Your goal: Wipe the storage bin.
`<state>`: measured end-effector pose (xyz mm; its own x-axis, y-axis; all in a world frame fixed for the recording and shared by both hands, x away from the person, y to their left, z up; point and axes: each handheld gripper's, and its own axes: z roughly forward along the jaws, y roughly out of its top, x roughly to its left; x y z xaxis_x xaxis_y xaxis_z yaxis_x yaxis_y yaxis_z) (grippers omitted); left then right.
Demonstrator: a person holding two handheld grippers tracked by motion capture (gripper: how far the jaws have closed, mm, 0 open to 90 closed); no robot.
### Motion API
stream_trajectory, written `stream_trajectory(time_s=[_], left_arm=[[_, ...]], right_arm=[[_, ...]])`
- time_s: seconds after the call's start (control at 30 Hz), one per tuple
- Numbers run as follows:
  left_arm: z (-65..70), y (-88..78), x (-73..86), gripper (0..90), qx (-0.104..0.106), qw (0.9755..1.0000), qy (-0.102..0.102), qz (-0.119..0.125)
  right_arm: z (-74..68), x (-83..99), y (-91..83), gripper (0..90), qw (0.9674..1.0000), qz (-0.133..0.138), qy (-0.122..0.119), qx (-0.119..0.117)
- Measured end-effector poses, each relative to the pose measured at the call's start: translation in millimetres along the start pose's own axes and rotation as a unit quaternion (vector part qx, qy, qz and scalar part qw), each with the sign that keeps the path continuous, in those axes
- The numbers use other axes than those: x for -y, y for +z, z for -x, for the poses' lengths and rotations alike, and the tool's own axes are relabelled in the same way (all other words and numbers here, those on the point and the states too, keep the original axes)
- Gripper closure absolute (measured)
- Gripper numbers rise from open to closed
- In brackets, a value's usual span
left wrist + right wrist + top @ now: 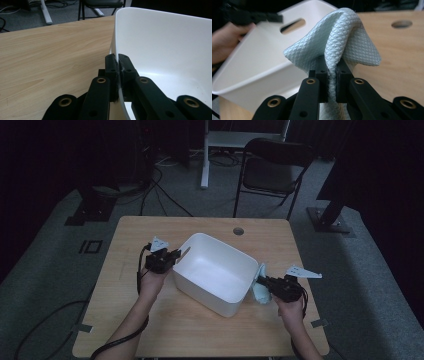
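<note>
A white plastic tub [215, 272] stands in the middle of the wooden table [150, 320], turned at an angle. My left gripper [172, 256] is shut on the tub's left rim; in the left gripper view the thin white wall [150, 45] runs between the two black jaws of my left gripper [118, 62]. My right gripper [260, 281] sits just outside the tub's right wall, shut on a pale blue quilted cloth [260, 290]. In the right gripper view the cloth [342, 37] bunches up above the jaws of my right gripper [331, 75], with the tub [257, 67] behind it.
A round cable hole [238, 231] sits near the table's far edge. Beyond the table stand a dark folding chair [272, 170] and a white stand [205, 155]. Cables trail over the grey floor. The tub's handle slot [293, 25] faces the right gripper.
</note>
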<state>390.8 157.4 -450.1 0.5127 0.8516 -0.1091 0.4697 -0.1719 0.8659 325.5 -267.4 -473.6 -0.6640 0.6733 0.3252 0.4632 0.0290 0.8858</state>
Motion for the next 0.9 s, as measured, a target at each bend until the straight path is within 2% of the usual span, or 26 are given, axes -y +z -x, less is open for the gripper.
stream_trajectory(time_s=[0.07, 0.23, 0.3, 0.43, 0.53, 0.7, 0.87, 0.9], left_arm=[[0.3, 0.2, -1.1, 87.7, -0.001, 1.0, 0.003, -0.004], [0.7, 0.6, -1.8, 87.6, -0.004, 1.0, 0.002, -0.007], [0.8, 0.8, -2.1, 87.6, -0.004, 1.0, 0.001, -0.008], [0.5, 1.3, -2.2, 87.5, -0.002, 1.0, 0.0, -0.007], [0.1, 1.2, -2.0, 87.6, -0.001, 1.0, 0.001, -0.007], [1.1, 1.1, -2.0, 87.5, -0.006, 1.0, -0.001, -0.007], [1.4, 1.6, -2.7, 87.6, -0.007, 0.9999, 0.001, -0.009], [1.6, 1.5, -2.7, 87.7, -0.007, 0.9999, 0.001, -0.01]], right_arm=[[-2.3, -0.8, 1.6, 83.8, 0.9999, 0.001, -0.006, 0.011], [5.8, 6.0, 8.2, 83.9, 0.9997, -0.016, 0.008, 0.016], [5.1, 4.3, 7.8, 83.9, 0.9996, -0.021, 0.002, 0.02], [0.1, -1.9, 1.7, 83.8, 1.0, 0.003, -0.001, 0.006], [-1.4, -0.5, 3.0, 84.0, 0.9999, 0.003, -0.008, 0.012], [1.9, 4.1, 7.6, 84.1, 0.9997, -0.016, 0.0, 0.02], [-6.8, -1.4, 0.8, 84.0, 1.0, -0.003, -0.007, 0.004], [-10.0, -2.0, 1.2, 84.1, 0.9997, -0.007, -0.017, 0.016]])
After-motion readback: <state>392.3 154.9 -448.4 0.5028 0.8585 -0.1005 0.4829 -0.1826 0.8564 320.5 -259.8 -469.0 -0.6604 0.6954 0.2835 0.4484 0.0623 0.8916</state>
